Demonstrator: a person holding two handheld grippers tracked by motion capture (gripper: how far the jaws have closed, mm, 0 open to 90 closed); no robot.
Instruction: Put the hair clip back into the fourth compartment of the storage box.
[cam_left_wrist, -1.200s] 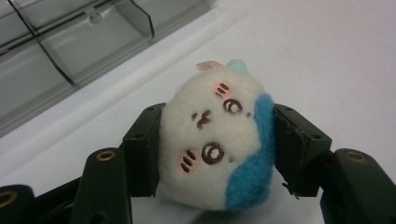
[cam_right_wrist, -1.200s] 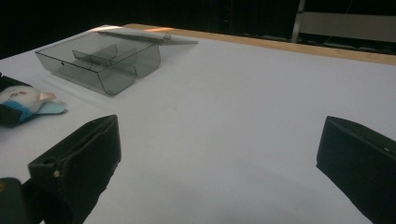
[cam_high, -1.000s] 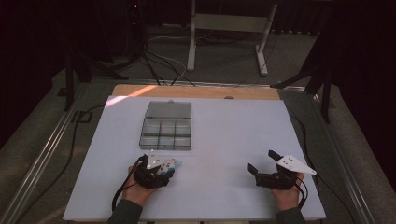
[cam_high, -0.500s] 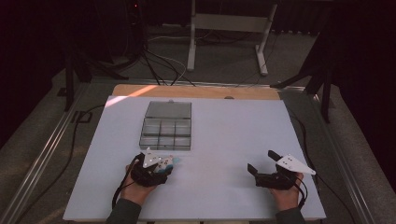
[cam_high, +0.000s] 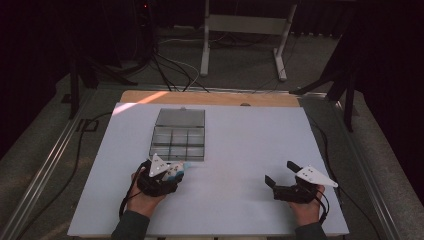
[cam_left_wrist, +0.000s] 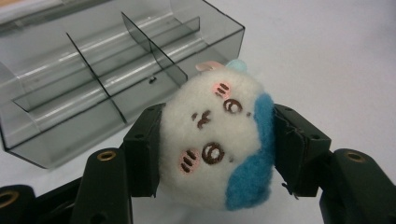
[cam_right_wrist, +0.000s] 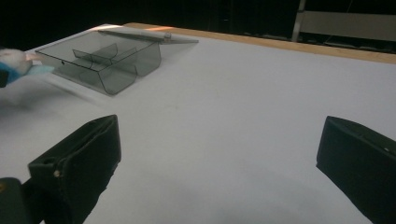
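Left gripper (cam_left_wrist: 212, 154) clamped on plush (cam_left_wrist: 217, 140), just short of box (cam_left_wrist: 116, 79). Right gripper (cam_high: 281, 175) wide open, empty, well apart. Judged: lift plush clear of near wall, centre over one compartment, then release.

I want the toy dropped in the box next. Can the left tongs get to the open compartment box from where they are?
Probably yes: the left tongs, shut on the plush toy, sit just short of the compartment box, whose lid lies open, with bare table between.
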